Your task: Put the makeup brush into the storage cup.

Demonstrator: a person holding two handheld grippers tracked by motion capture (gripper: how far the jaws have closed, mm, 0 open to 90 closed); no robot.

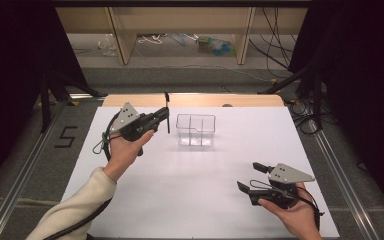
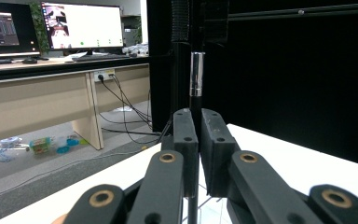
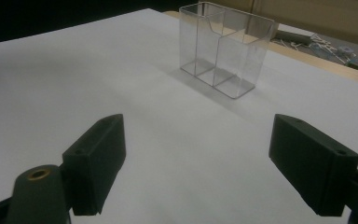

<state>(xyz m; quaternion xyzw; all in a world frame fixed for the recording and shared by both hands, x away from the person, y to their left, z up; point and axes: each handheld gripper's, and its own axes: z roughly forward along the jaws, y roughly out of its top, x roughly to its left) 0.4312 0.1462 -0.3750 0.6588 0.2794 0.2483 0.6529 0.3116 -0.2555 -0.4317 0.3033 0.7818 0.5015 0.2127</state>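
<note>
At the left, the left tool (image 1: 166, 114) is clamped on a thin black pen (image 1: 167, 112), which stands upright between its jaws, above the white bench (image 1: 190, 170). In the left gripper view the pen (image 2: 196, 74) has a silver band above the jaws. Just right of it stands a clear box (image 1: 196, 130) with compartments. At the right, well apart, the right tool (image 1: 252, 176) rests low with its jaws wide apart, holding nothing.
</note>
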